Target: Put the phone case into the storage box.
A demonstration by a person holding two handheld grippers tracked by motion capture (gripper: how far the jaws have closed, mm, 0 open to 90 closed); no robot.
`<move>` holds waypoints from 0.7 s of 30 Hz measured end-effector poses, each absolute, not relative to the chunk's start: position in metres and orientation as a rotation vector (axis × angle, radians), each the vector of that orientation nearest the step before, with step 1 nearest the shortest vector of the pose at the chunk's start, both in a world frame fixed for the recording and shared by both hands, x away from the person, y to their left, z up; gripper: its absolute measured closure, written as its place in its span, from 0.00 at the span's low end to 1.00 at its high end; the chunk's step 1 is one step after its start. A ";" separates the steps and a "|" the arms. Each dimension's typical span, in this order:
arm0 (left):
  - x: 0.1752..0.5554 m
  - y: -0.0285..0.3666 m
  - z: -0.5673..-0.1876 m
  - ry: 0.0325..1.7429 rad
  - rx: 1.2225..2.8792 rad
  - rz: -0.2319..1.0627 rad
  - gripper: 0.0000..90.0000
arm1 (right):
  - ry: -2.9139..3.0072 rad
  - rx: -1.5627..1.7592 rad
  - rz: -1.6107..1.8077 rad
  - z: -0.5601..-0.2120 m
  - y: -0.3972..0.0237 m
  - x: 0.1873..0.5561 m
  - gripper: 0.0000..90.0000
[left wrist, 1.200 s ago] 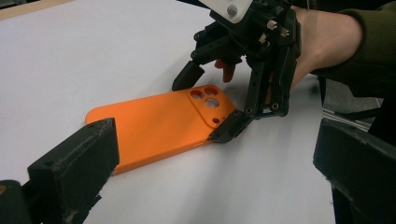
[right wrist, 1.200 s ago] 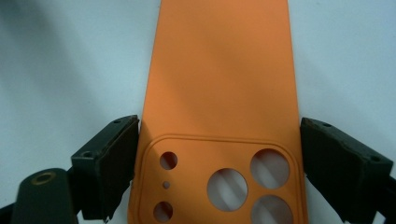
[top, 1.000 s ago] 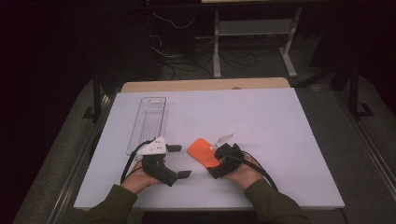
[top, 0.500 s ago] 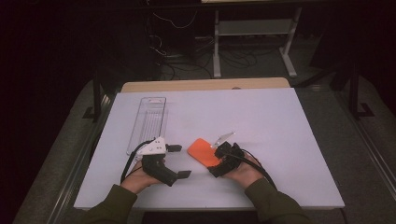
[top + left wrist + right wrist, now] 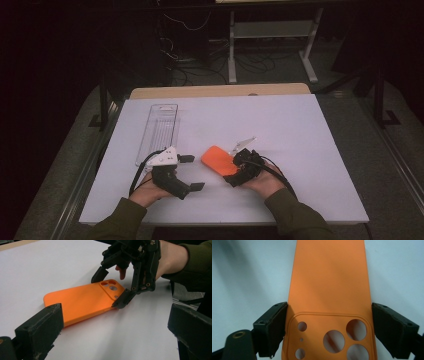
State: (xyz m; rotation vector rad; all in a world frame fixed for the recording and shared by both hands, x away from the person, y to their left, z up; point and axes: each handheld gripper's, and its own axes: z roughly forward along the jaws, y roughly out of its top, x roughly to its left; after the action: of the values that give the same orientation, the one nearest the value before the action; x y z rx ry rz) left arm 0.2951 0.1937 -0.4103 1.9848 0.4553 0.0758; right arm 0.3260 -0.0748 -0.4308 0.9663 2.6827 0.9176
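My right gripper [image 5: 231, 167] straddles the camera end of the orange phone case [image 5: 219, 160]. In the right gripper view the case [image 5: 329, 290] lies flat on the white table [image 5: 242, 277], back side up, its camera cut-outs nearest to me and its length running away toward the far side. One pad [image 5: 277, 325] touches the case's left edge; the other pad [image 5: 387, 325] stands just beside the right edge, and I cannot tell whether it presses there. The jaws stand wide, about the width of the case. The case rests on the table and is not lifted.

In the left gripper view the same right gripper [image 5: 112, 287] shows with one jaw tip on each side of the case [image 5: 82, 300] at its camera corner, my right hand [image 5: 172, 257] behind it.

My left gripper [image 5: 191, 172] sits on the near left of the table [image 5: 300, 125], just left of the case and apart from it. Its jaws gape wide open with nothing between them; in its own view the gripper [image 5: 112, 332] shows both jaws with bare table between.

The case lies near the middle of the table, toward the near edge, tilted so its plain end points far left.

A clear plastic tray [image 5: 159, 131] lies farther off on the left side, well apart from the case
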 end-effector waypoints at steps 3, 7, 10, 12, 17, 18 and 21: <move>0.295 0.194 -0.410 0.455 1.985 0.077 0.00 | 2.683 0.965 0.928 -0.429 -0.078 0.327 0.17; 0.295 0.194 -0.410 0.456 1.986 0.075 0.00 | 2.685 0.961 0.934 -0.425 -0.081 0.329 0.17; 0.295 0.194 -0.410 0.456 1.987 0.076 0.00 | 2.683 0.959 0.935 -0.424 -0.083 0.330 0.17; 0.296 0.194 -0.410 0.458 1.984 0.076 0.00 | 2.683 0.951 0.941 -0.421 -0.087 0.331 0.17; 0.295 0.193 -0.410 0.457 1.981 0.074 0.00 | 2.678 0.953 0.951 -0.416 -0.095 0.333 0.17; 0.295 0.193 -0.411 0.458 1.981 0.074 0.00 | 2.676 0.941 0.956 -0.416 -0.097 0.334 0.17; 0.295 0.193 -0.411 0.459 1.979 0.074 0.00 | 2.676 0.949 0.961 -0.414 -0.100 0.334 0.17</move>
State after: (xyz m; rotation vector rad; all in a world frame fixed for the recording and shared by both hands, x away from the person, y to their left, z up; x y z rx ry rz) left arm 0.2952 0.1931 -0.4107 1.9787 0.4589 0.0737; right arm 0.3344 -0.1002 -0.4143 0.9493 2.6761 0.9605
